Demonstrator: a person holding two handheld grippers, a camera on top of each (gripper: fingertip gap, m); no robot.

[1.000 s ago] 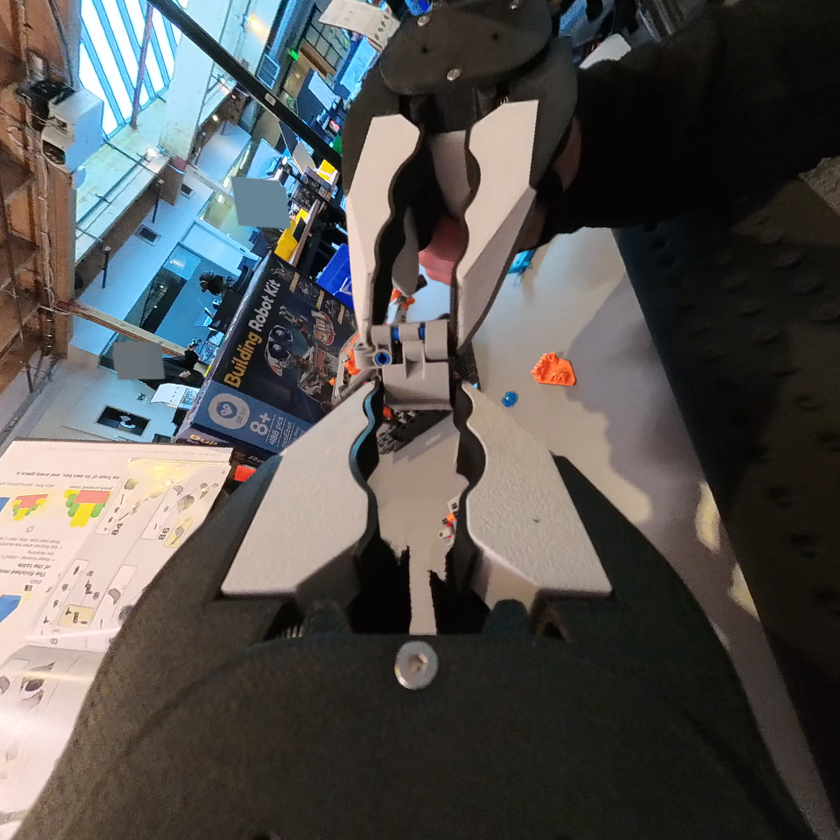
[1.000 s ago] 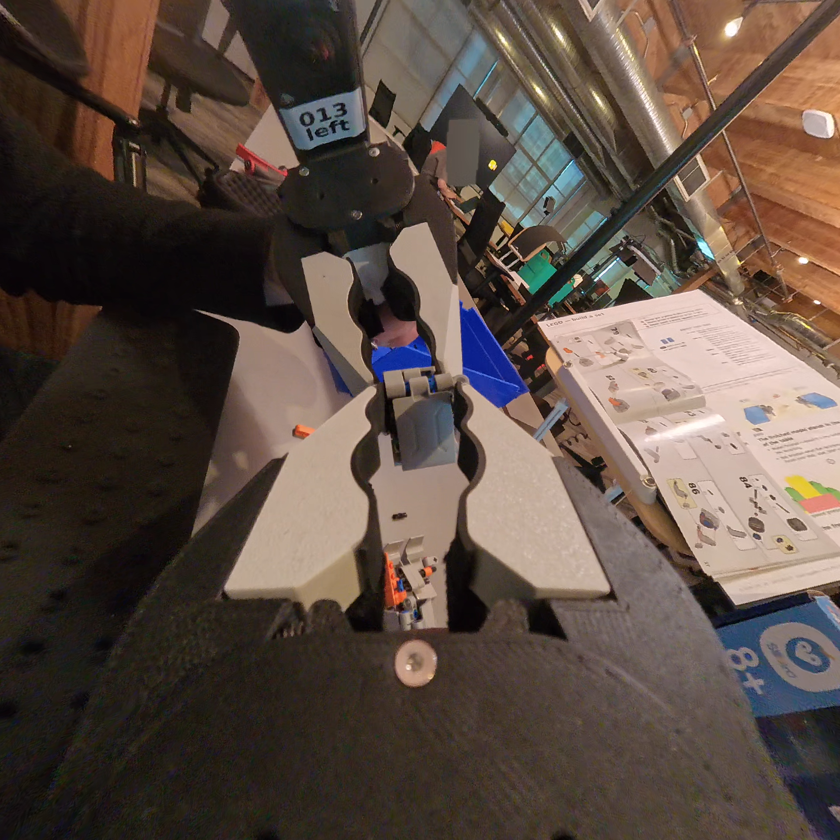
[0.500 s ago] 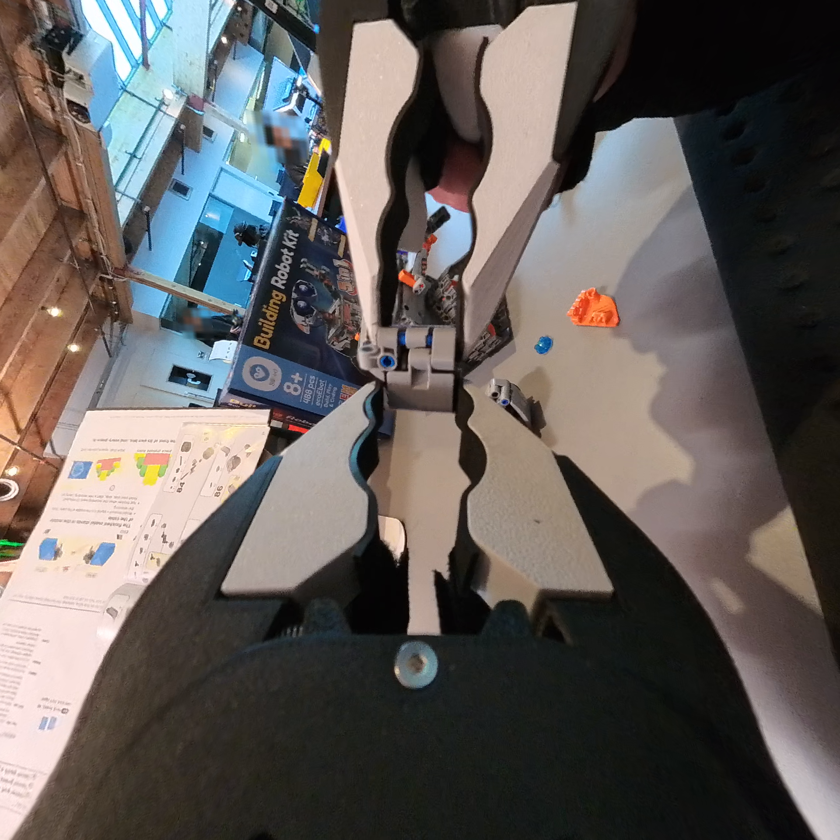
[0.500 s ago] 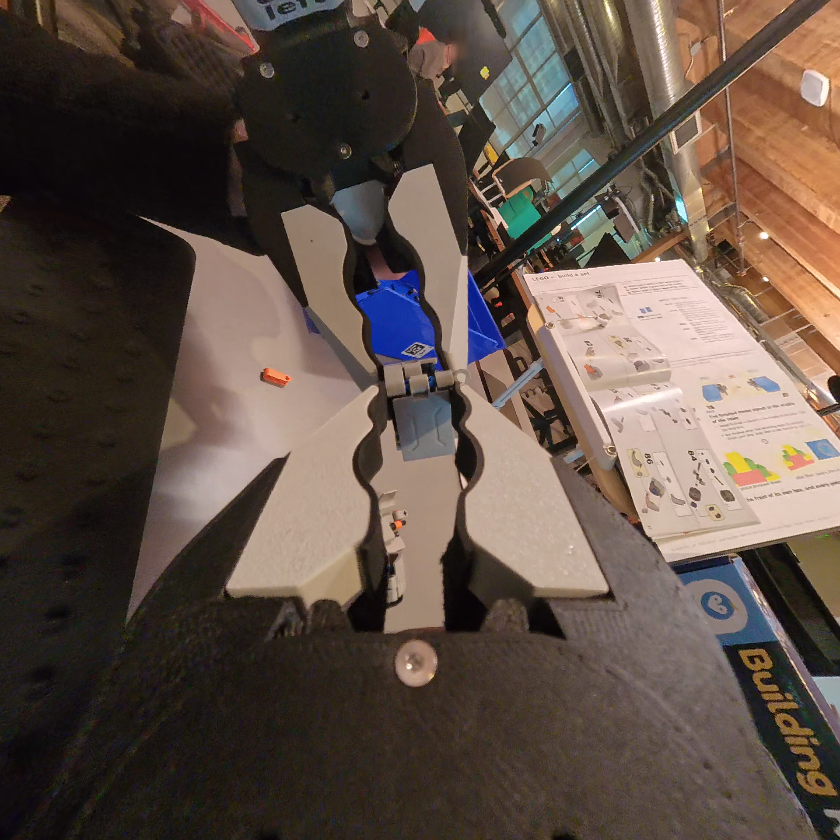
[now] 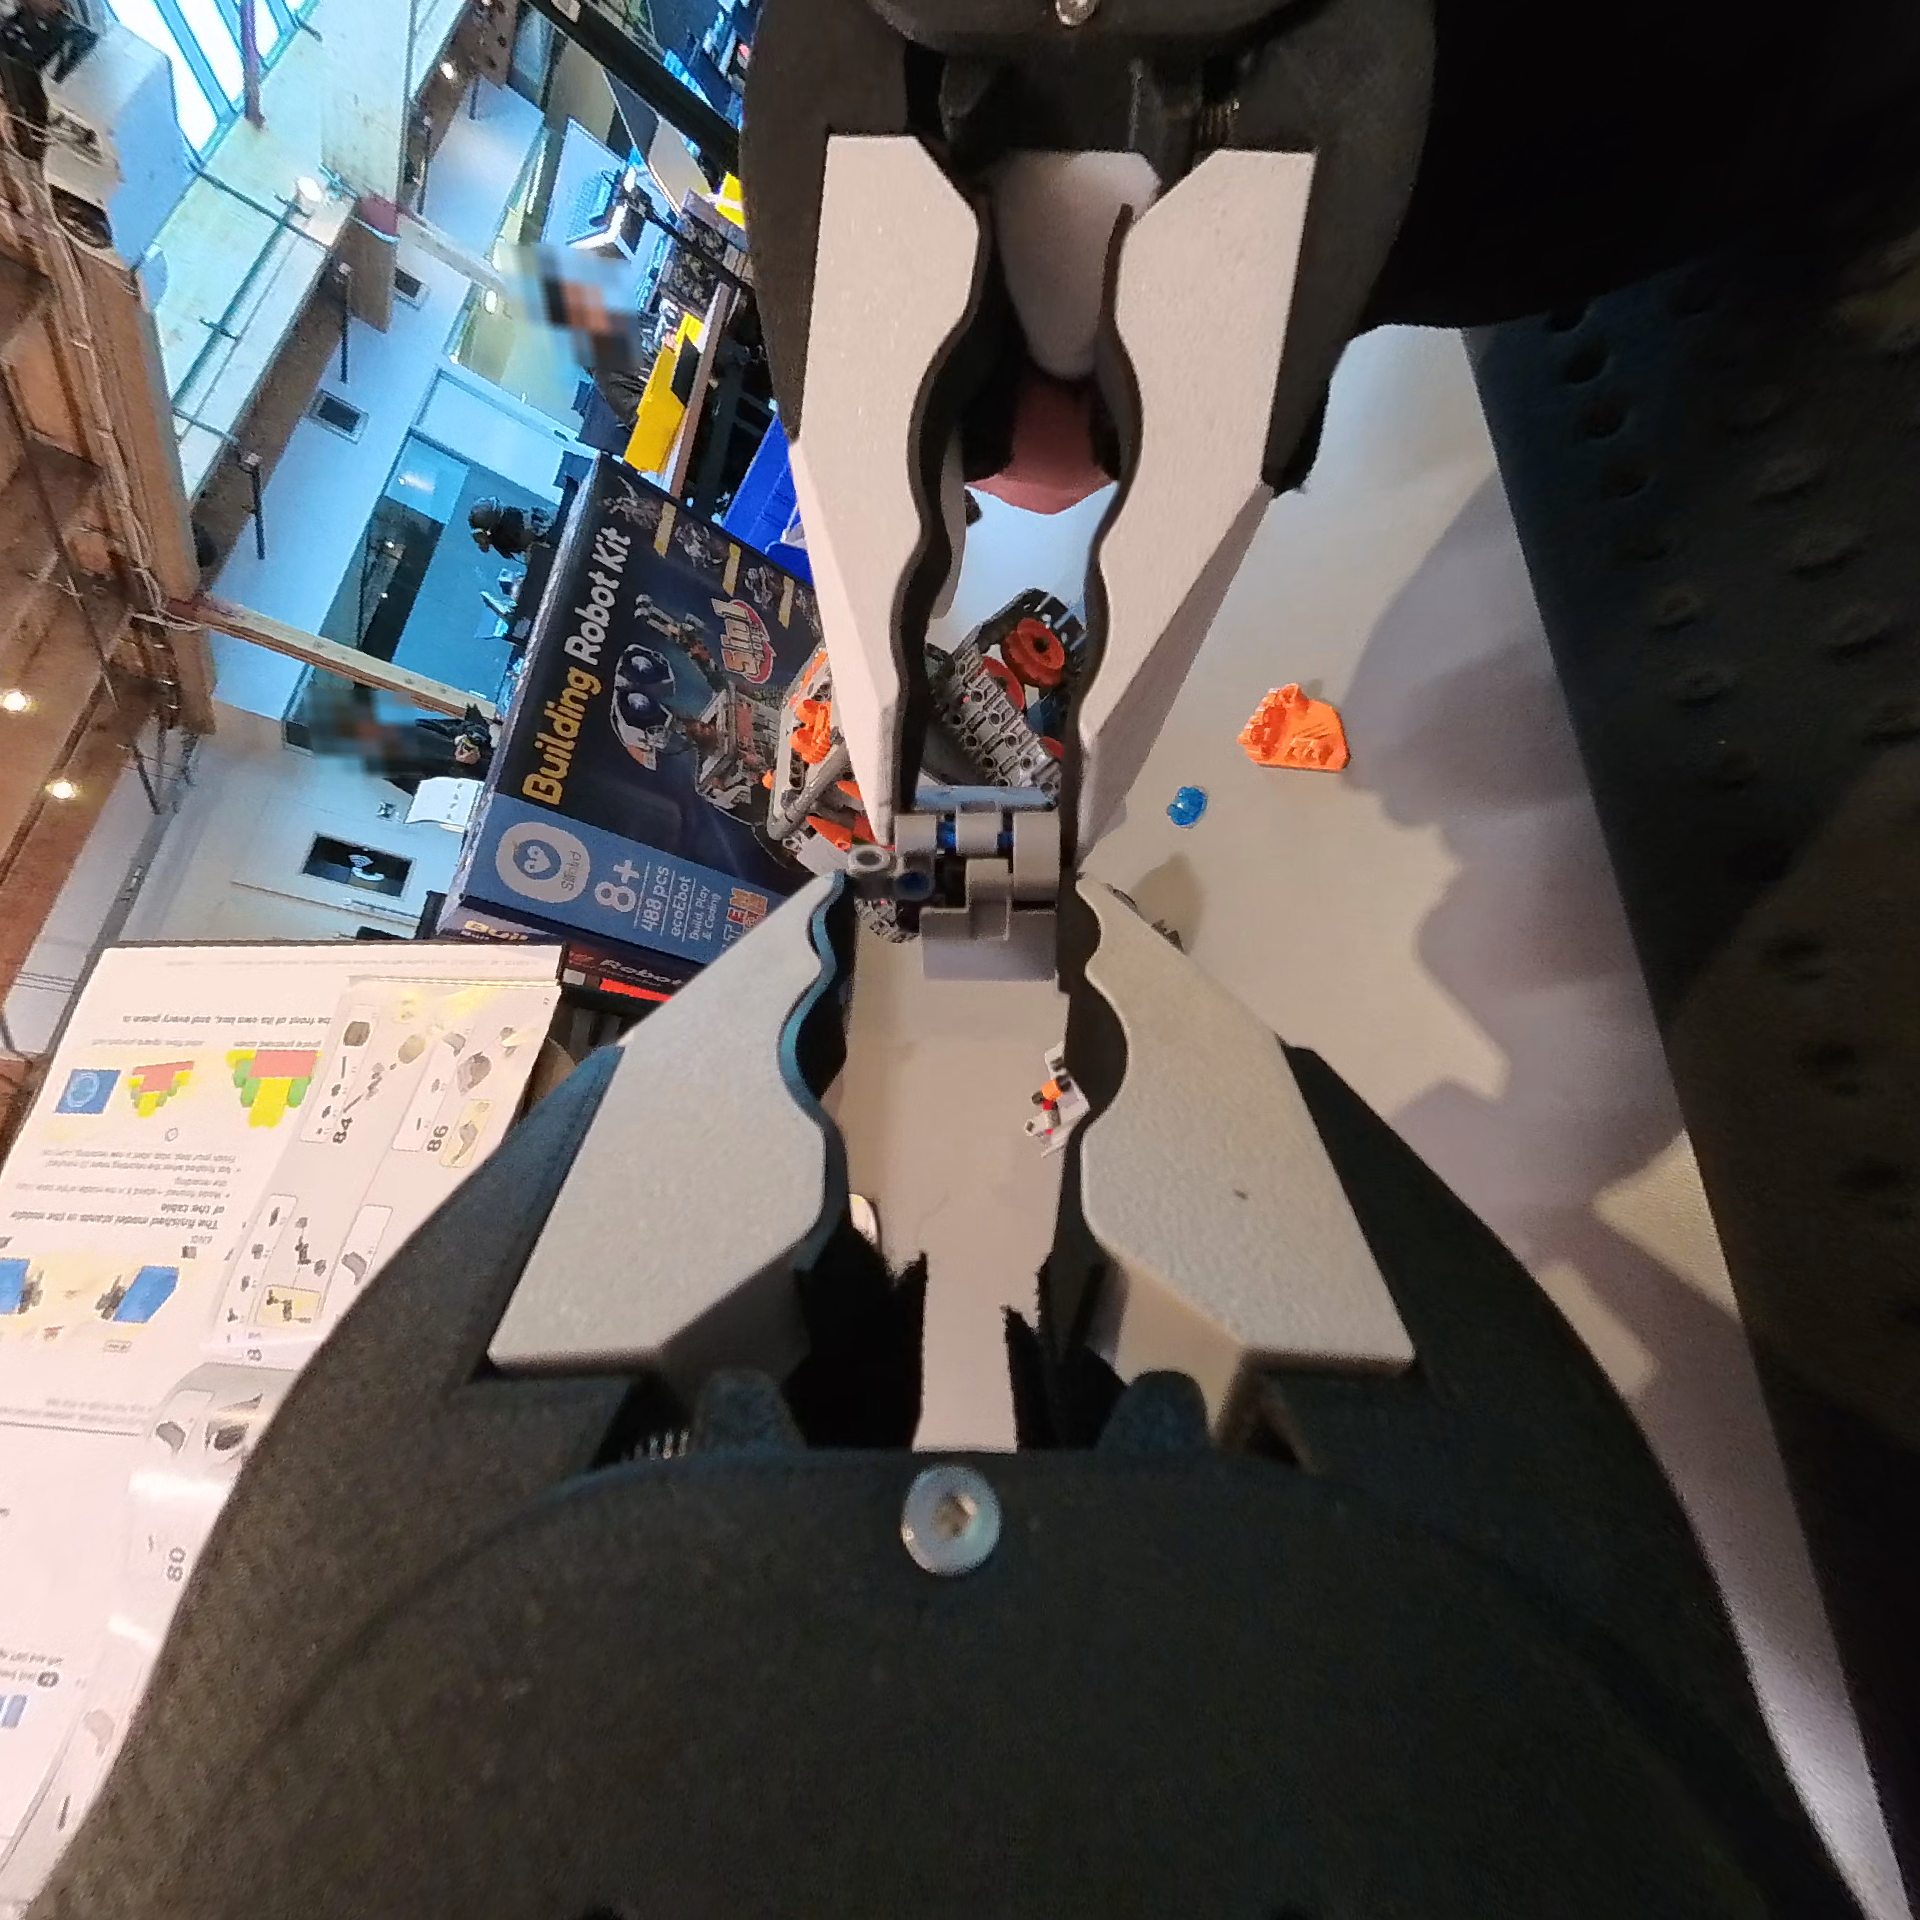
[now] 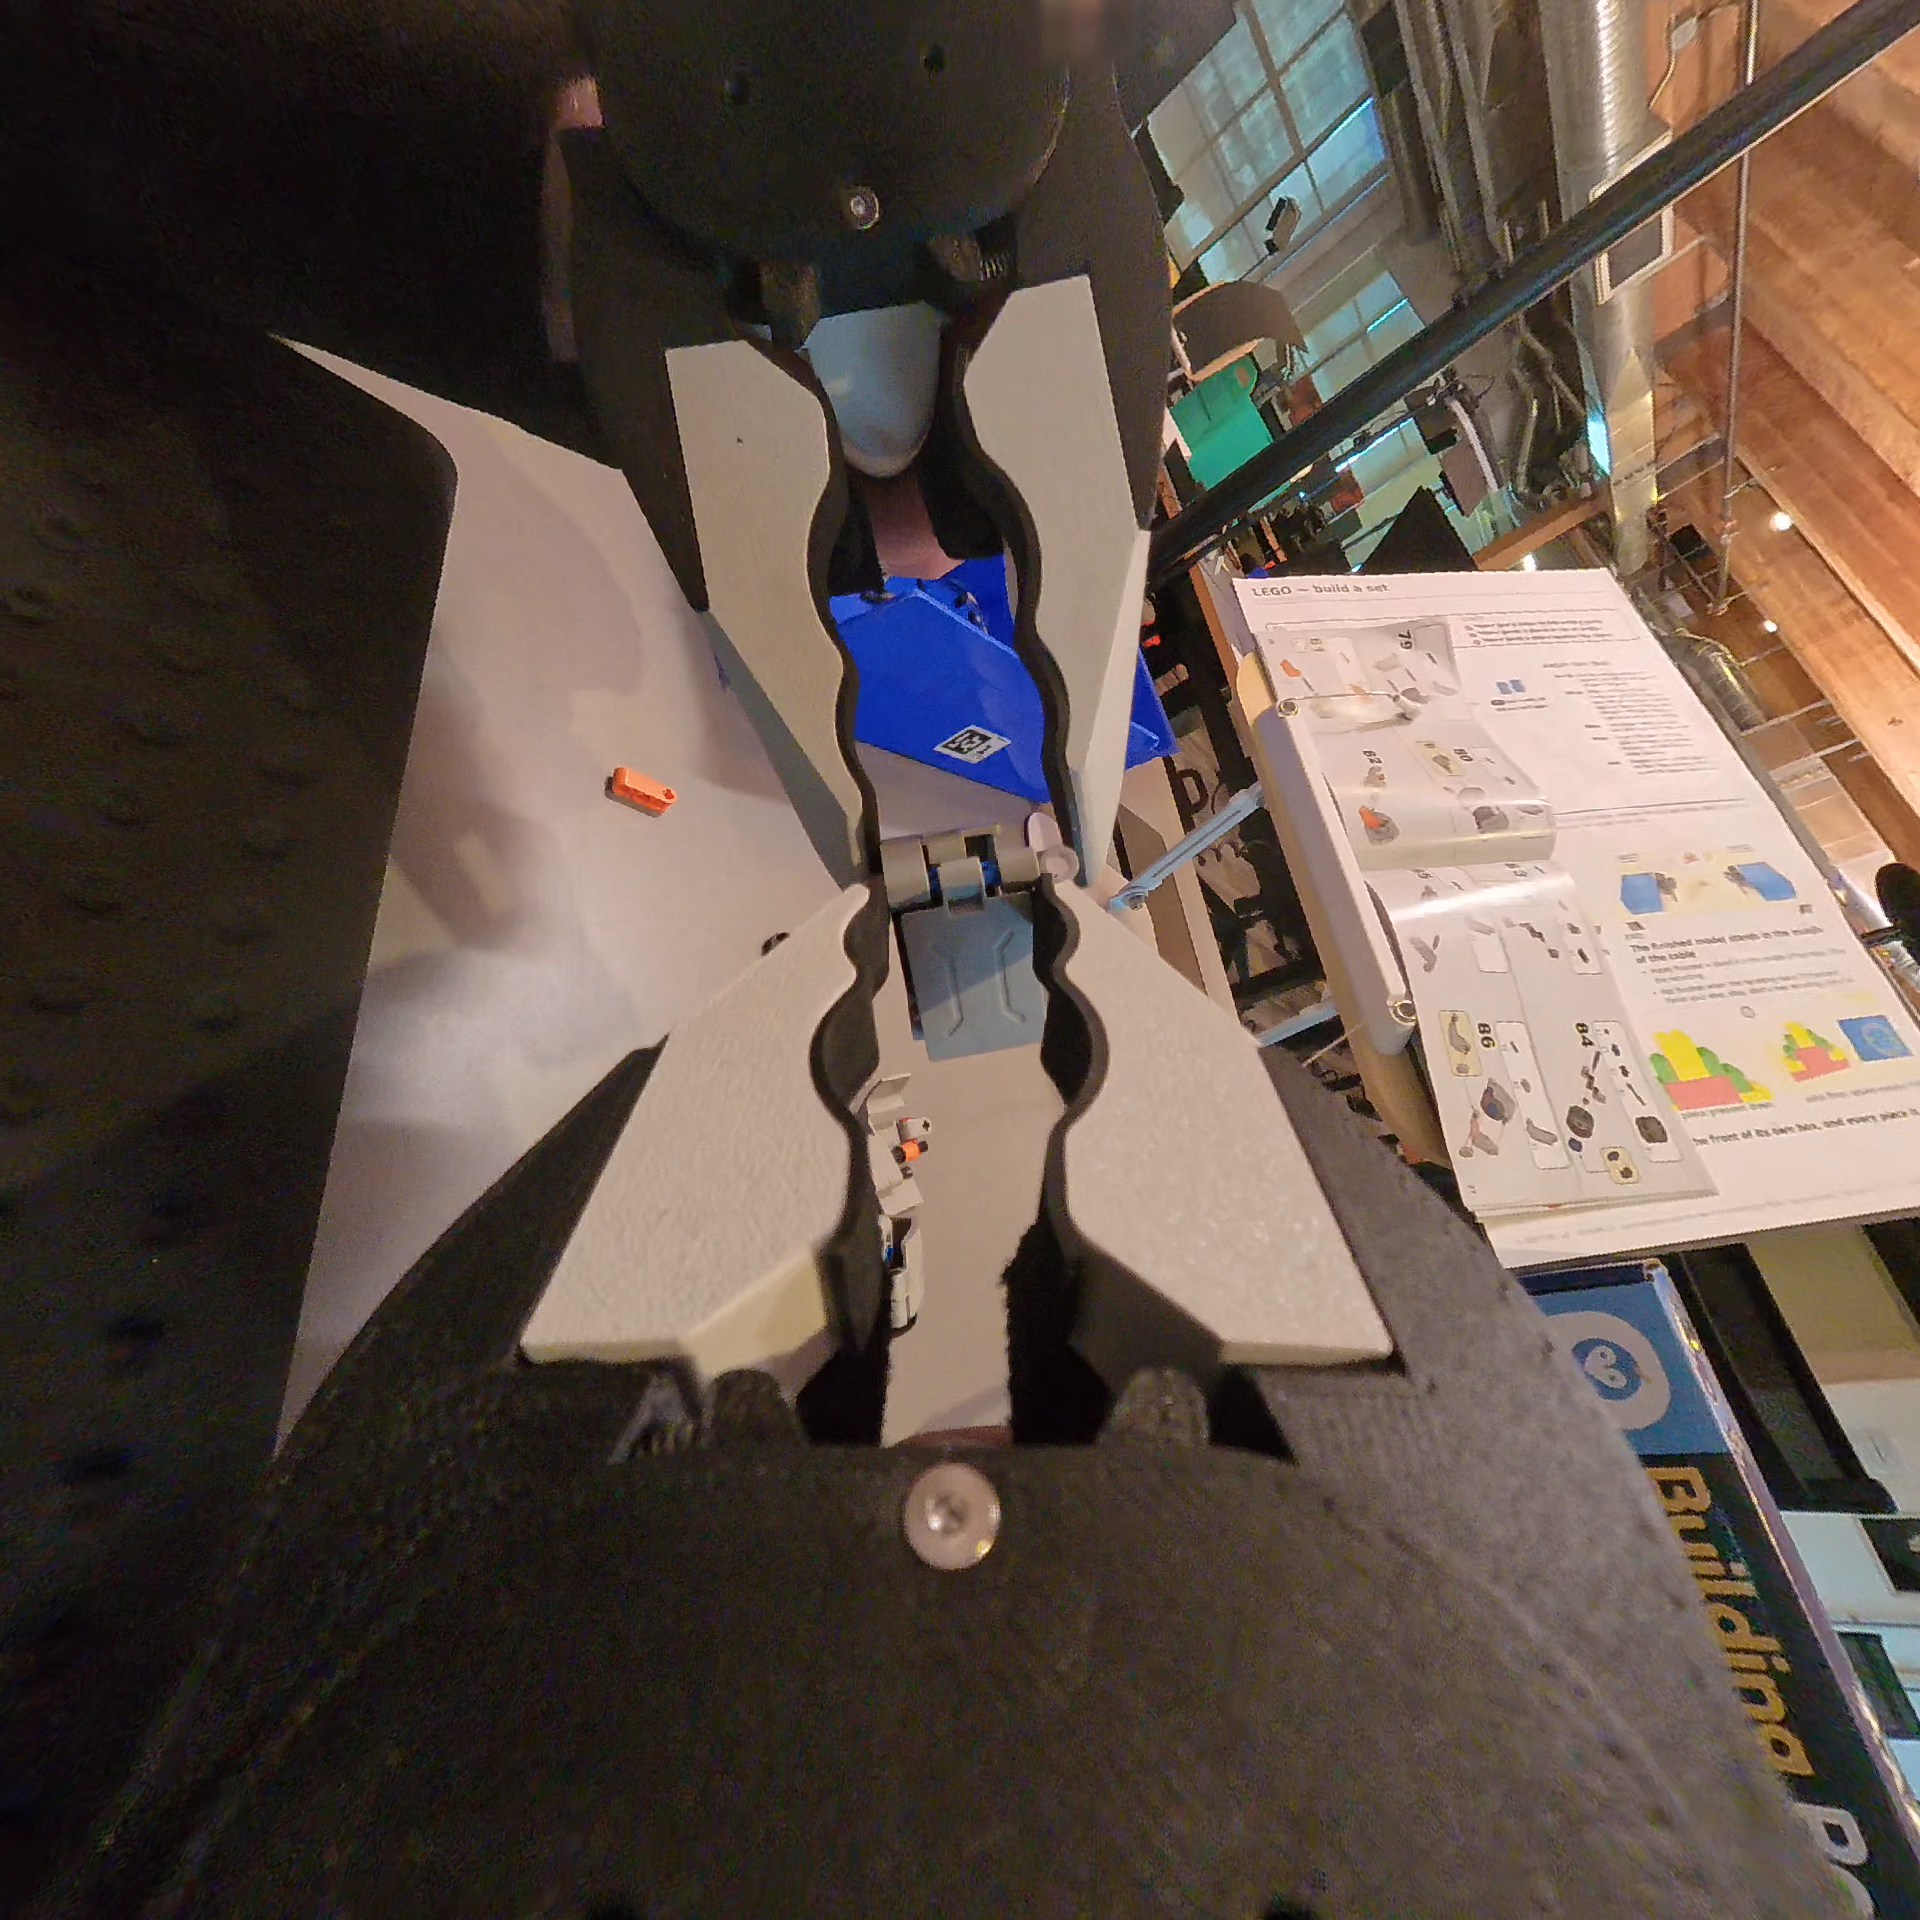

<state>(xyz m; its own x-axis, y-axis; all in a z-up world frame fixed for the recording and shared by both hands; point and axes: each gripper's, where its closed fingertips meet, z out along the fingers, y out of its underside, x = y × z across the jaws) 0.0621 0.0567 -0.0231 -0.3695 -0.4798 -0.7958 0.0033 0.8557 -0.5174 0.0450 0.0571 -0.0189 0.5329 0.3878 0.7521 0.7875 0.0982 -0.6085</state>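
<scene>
My two grippers meet tip to tip above a white table. My left gripper is shut on a small grey brick assembly with blue pins. My right gripper comes from the far side and grips the assembly's knuckled top edge. In the right wrist view my right gripper is shut on the same grey assembly, whose flat panel lies between its fingers. The left gripper faces it from above. A hand shows behind each far gripper.
A partly built grey, black and orange model stands behind the grippers, next to a dark blue kit box. An instruction sheet lies left. Loose orange and blue pieces lie right. A blue bin and black mat flank the table. Both grippers' tips are close together, under 4 cm apart.
Both grippers stay shut on the grey assembly. The two have drawn closer together and tilted down toward the table; more of the model and the bin now shows behind them.
</scene>
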